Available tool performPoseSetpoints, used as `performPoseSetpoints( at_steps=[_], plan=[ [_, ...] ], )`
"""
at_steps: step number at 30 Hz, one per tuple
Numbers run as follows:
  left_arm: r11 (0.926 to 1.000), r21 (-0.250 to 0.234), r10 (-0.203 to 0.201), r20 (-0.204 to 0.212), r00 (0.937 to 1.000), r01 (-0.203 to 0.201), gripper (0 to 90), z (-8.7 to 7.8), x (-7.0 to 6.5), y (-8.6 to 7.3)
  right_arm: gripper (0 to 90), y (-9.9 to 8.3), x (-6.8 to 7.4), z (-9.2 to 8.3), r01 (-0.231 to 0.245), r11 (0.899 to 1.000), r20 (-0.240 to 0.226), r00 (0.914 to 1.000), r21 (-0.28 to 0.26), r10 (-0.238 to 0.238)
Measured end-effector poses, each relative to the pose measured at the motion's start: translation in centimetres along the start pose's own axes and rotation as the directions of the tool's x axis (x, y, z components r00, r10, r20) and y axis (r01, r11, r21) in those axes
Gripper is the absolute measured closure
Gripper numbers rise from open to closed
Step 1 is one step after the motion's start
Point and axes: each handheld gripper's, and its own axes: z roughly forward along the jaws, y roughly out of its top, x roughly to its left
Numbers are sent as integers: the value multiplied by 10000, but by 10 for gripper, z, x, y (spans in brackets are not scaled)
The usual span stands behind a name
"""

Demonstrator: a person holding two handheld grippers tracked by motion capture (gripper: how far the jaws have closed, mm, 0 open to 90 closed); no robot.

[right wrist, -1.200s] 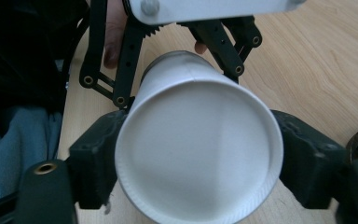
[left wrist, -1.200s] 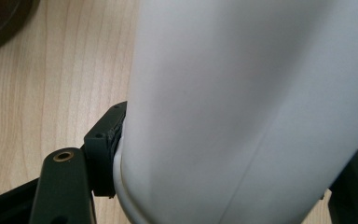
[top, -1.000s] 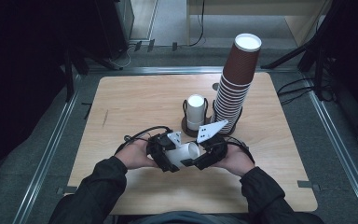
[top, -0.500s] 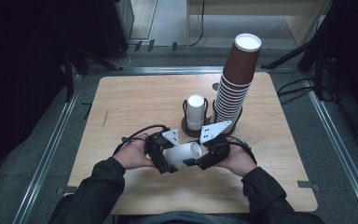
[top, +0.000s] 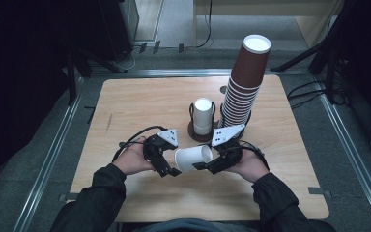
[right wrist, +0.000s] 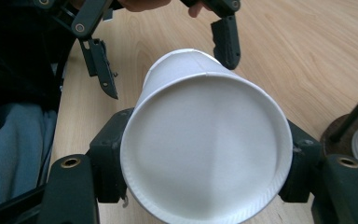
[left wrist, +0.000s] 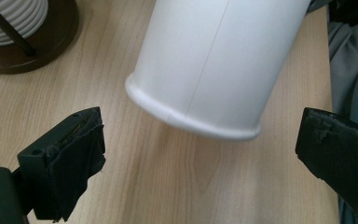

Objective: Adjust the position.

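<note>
- White paper cup (top: pixel 192 158) lies on its side in mid-air, low over the near middle of the wooden table (top: pixel 140 104), between our two hands.
- Our right gripper (top: pixel 206 164) clamps the cup near its closed base; in the right gripper view that round base (right wrist: pixel 205 149) faces the camera, with a black jaw pressed on either side.
- Our left gripper (top: pixel 170 170) has just been opening. Its jaws now stand wide and apart from the cup, whose rolled rim (left wrist: pixel 191 123) floats between them, touching neither pad.
- Farther back, at the table's middle, a dark round holder (top: pixel 193 129) with upright rods carries a short stack of white cups (top: pixel 203 115).
- Just right of it, a tall leaning tower of brown cups (top: pixel 244 82) rises from the table.
- We judge that this is a hand-over: the left gripper has let go and the right one alone carries the cup.
- The next move, as we read it, calls for the right hand to turn the cup upside down like the others and carry it away to the white stack, then lower it squarely over the top cup.
- The left gripper should draw back leftward first, so that its open jaws do not catch the rim.
- The right grip looks light on thin paper; squeezing harder could crush the wall.
</note>
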Motion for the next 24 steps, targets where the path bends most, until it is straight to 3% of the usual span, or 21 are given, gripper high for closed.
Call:
performPoseSetpoints(
  at_steps=[1, 5, 8, 9, 11, 15, 18, 24],
  plan=[
    [9993, -366, -74, -36, 10000, 72, 16, -4, 0, -1, 338, 0, 0, -2, -124, 9999, 16, 9999, -90, 124],
    [9957, -896, -246, -14, 9997, 243, 16, -9, 1, -2, 338, 0, -1, -6, -211, 9992, 32, 9998, -335, 212],
    [9915, -1219, -424, 337, 9985, 462, 15, -11, 3, -4, 338, -1, -1, -9, -321, 9977, 22, 9995, -592, 323],
    [9883, -1359, -659, 312, 9973, 695, 10, -11, 3, -5, 338, -2, -1, -10, -431, 9966, 25, 9991, -703, 434],
    [9869, -1429, -704, 335, 9970, 745, 1, -10, 3, -5, 338, -2, -1, -10, -471, 9959, 12, 9989, -767, 473],
    [9761, -1967, -822, 586, 9949, 922, 0, -12, 4, -5, 338, 0, 0, -10, -520, 9914, -223, 9985, -1198, 497],
    [9731, -2116, -794, 639, 9948, 913, 0, -11, 3, -5, 338, 1, 1, -9, -651, 9887, -391, 9974, -1351, 603],
    [9750, -2120, -537, 667, 9963, 668, 0, -6, -2, -1, 338, 4, 2, -7, -768, 9820, -630, 9958, -1725, 668]
  ],
)
